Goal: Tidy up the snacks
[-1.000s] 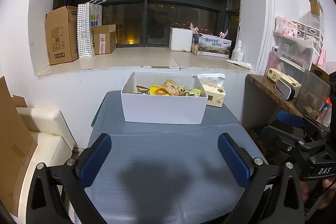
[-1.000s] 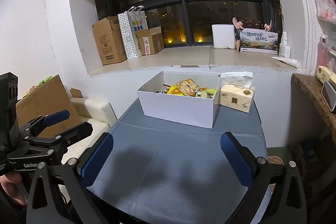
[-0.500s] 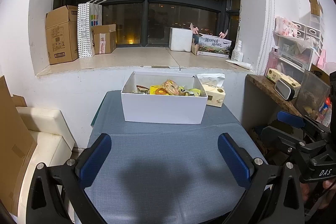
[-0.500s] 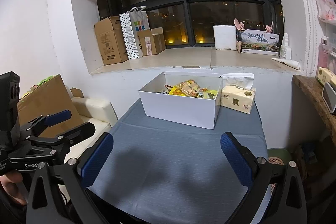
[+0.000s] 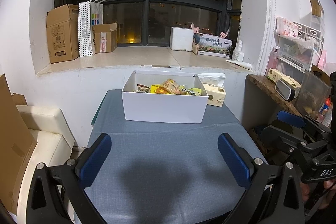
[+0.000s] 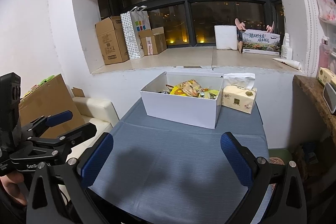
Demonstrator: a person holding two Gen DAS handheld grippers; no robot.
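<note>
A white box (image 5: 163, 107) stands at the far end of the blue-grey table (image 5: 168, 161), with several snack packets (image 5: 170, 88) piled inside. It also shows in the right wrist view (image 6: 180, 107), with the snack packets (image 6: 190, 88) in it. My left gripper (image 5: 164, 157) is open and empty above the near part of the table. My right gripper (image 6: 167, 159) is open and empty, also over the near part. Each gripper shows at the edge of the other's view, the right one (image 5: 294, 129) and the left one (image 6: 61, 125).
A tissue pack (image 6: 239, 99) sits right of the box. Cardboard boxes (image 5: 63, 41) and a paper bag stand on the window sill. A cream seat (image 5: 42, 131) is left of the table, a cluttered shelf (image 5: 283, 89) right.
Both views have shifted slightly; the box sits a little more to the right in the right wrist view. Both grippers stay open and empty.
</note>
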